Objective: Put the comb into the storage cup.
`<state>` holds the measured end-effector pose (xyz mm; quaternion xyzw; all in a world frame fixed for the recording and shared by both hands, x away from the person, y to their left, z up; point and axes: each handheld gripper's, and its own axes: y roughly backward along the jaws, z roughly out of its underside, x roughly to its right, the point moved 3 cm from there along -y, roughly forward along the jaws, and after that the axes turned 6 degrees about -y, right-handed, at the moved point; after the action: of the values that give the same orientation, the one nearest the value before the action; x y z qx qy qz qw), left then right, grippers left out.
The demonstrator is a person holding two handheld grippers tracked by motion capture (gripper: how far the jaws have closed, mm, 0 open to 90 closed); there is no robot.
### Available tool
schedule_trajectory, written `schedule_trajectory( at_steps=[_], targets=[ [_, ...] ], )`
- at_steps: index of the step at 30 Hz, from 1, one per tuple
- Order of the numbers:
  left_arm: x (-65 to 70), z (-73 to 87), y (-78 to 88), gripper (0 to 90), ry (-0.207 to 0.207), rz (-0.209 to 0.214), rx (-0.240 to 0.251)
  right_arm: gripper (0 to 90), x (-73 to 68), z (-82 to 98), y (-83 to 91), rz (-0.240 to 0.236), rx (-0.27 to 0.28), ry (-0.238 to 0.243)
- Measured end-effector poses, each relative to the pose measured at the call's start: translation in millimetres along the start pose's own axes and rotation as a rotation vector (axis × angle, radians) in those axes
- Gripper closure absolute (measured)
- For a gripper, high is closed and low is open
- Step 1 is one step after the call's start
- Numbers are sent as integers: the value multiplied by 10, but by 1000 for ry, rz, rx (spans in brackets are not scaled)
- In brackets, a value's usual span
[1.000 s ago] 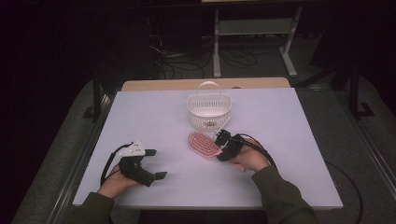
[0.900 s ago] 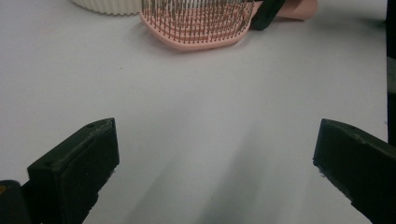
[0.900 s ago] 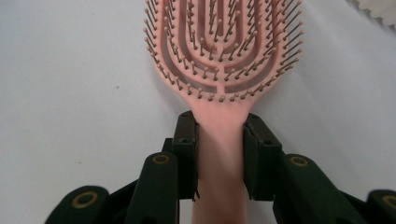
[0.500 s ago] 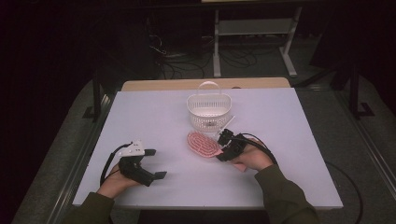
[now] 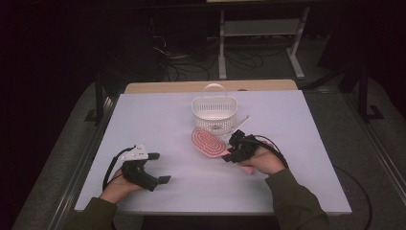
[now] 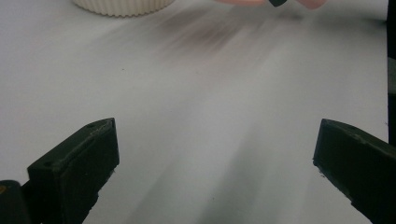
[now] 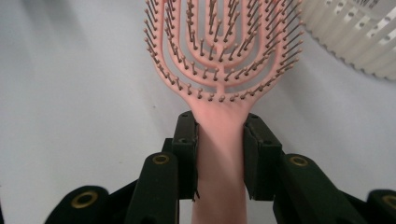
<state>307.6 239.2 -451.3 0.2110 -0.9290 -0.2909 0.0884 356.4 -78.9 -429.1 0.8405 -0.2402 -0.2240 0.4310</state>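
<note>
Right claw pinching the pink hairbrush by its handle neck, bristles up, head just ahead of it beside the white basket, probably its destination; left claw spread over bare counter.

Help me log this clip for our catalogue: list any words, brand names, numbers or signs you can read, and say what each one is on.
None can be read: the pink hairbrush, the white basket, the table and both the left gripper and the right gripper bear no legible text, label or number.
</note>
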Motion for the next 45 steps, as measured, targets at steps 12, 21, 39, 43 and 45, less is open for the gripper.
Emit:
schedule_trajectory(
  at_steps=[12, 21, 39, 43, 45],
  targets=[
    [-5, -1, 1, 1, 4, -3, 3, 689, -12, -15, 107, -17, 91, 3],
    [-6, -1, -5, 1, 5, -6, 3, 689, -12, -39, 208, -24, 174, -1],
    [-32, 0, 1, 1, 14, -13, 5, 689, 31, -47, 331, -57, 320, 0],
    [-31, -7, 4, 1, 17, -16, 13, 689, 28, -43, 334, -67, 344, 0],
    [-36, -15, 9, 1, 26, -13, 24, 689, 25, -44, 331, -66, 343, 1]
  ],
)
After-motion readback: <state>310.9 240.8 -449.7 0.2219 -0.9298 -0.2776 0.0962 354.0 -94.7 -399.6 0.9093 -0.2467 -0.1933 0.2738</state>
